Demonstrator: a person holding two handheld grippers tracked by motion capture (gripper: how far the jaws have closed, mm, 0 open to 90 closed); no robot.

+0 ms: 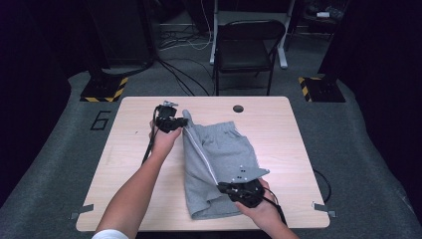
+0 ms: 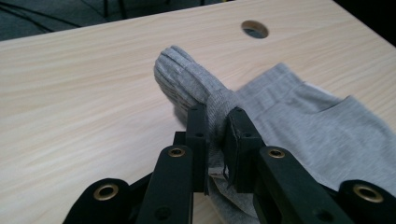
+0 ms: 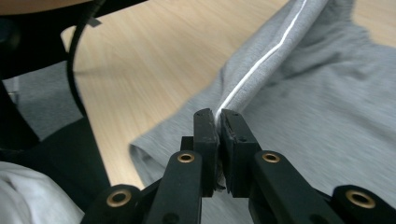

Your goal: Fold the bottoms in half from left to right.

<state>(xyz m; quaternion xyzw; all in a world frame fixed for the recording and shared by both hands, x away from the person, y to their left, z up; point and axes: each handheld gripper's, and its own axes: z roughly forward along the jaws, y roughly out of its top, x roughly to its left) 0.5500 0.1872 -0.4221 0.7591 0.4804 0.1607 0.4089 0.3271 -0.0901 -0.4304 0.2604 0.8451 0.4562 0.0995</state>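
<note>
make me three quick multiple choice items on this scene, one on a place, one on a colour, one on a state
1. Where does the left tool grip the grey shorts?
A. at the far, waistband end
B. at the near hem
C. nowhere

2. What colour is the stripe along the shorts' side seam?
A. red
B. white
C. black

3. How do the right tool's jaws stand?
A. wide open above the table
B. shut on the shorts
C. shut on a cable

Answers: 1 A, the left gripper view shows ribbed waistband cloth bunched between its jaws; 2 B, a thin white line runs up the fold; 3 B, its jaws pinch the seam edge.
</note>
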